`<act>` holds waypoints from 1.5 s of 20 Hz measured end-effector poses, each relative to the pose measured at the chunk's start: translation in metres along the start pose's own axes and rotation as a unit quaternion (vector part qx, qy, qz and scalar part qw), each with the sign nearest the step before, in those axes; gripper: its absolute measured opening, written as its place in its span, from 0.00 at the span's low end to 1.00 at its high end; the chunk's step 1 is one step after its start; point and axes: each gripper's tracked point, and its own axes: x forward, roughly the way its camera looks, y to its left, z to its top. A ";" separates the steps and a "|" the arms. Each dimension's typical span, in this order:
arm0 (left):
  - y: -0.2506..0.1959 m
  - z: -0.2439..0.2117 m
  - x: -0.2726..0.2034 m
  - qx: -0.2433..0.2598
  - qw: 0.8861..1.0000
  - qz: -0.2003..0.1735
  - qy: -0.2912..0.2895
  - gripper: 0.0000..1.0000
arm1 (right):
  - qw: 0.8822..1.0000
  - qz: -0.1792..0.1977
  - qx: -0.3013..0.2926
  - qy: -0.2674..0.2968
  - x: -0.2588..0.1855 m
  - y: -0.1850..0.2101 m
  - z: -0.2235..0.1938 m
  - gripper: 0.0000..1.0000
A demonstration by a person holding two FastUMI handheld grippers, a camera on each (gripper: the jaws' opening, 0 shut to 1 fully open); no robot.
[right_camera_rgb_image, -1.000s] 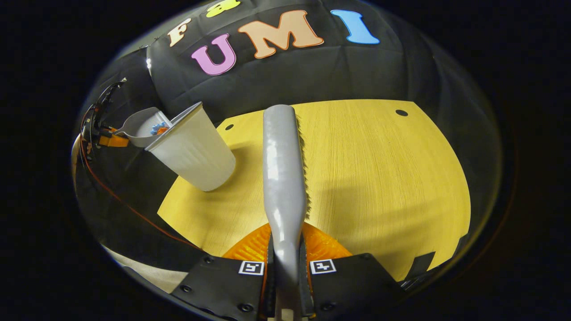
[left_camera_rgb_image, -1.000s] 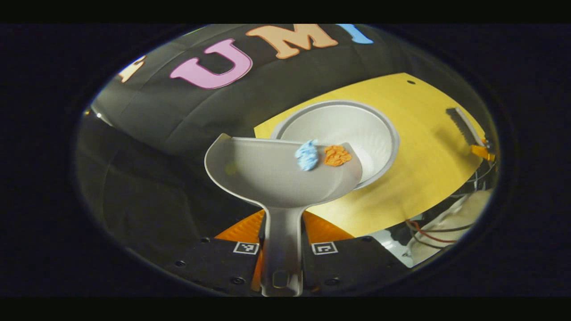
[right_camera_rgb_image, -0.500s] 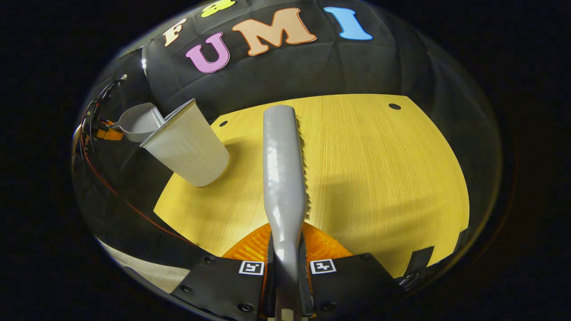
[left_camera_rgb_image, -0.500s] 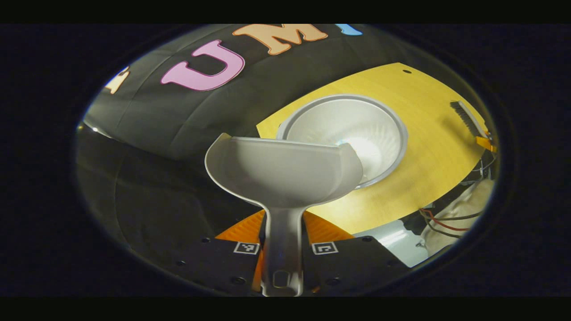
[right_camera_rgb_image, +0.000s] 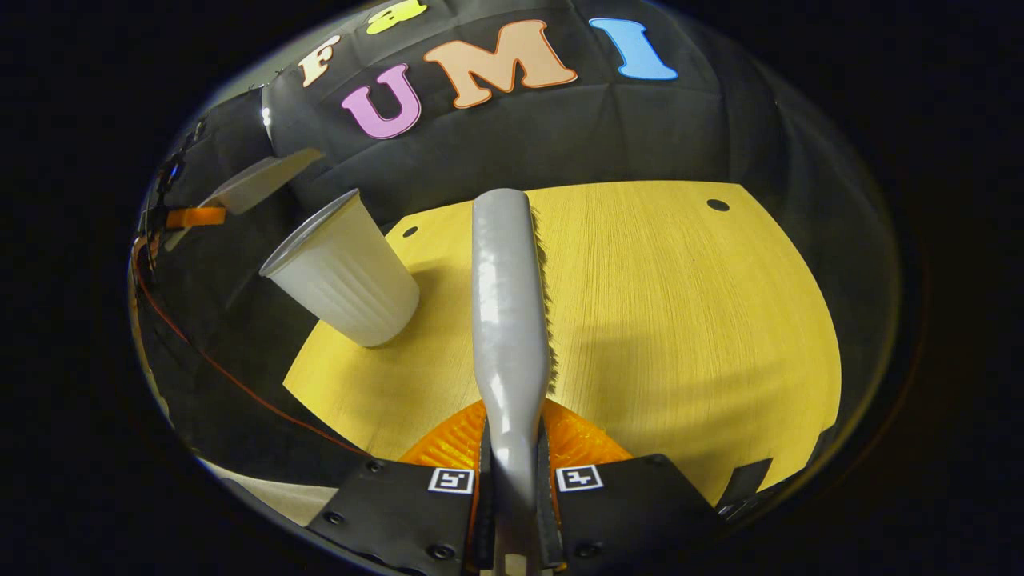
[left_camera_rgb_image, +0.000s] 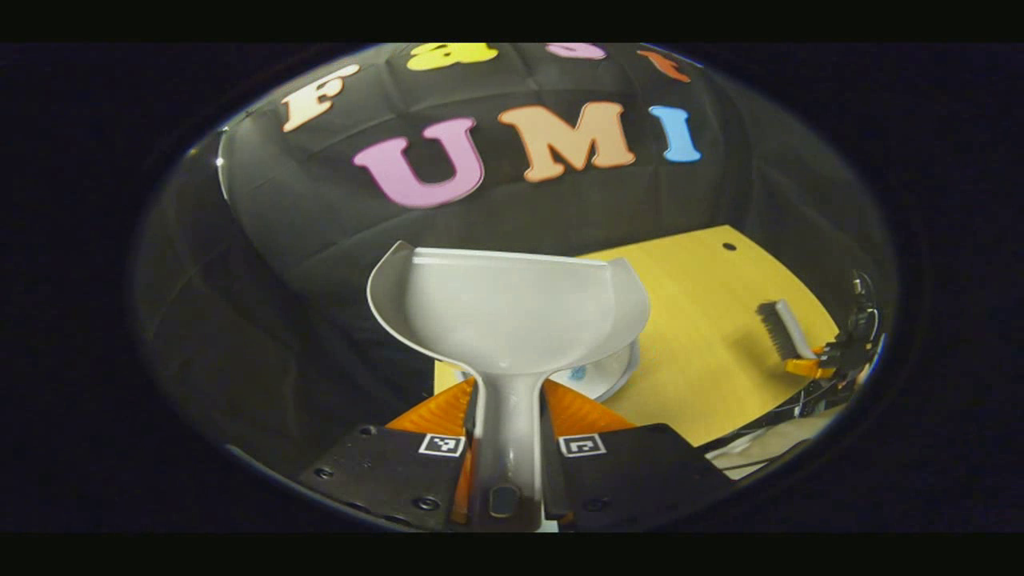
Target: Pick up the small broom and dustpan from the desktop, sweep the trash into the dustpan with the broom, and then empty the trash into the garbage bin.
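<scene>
While one grey plastic dustpan (left_camera_rgb_image: 512, 308) hangs tilted above the yellow wooden worktop's (left_camera_rgb_image: 696, 352) left edge, clamped by its handle in the left gripper (left_camera_rgb_image: 509, 448), one white ribbed plastic cup bin (right_camera_rgb_image: 344, 272) stands below near the far-left corner, a blue scrap (left_camera_rgb_image: 577, 373) inside. One grey broom (right_camera_rgb_image: 508, 312) sits clenched in the right gripper (right_camera_rgb_image: 512, 480), over the worktop's middle.
</scene>
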 end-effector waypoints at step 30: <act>-0.285 -0.151 0.114 -0.220 0.960 -0.100 0.142 0.31 | 0.986 -0.055 0.072 0.137 0.059 -0.005 -0.025 0.23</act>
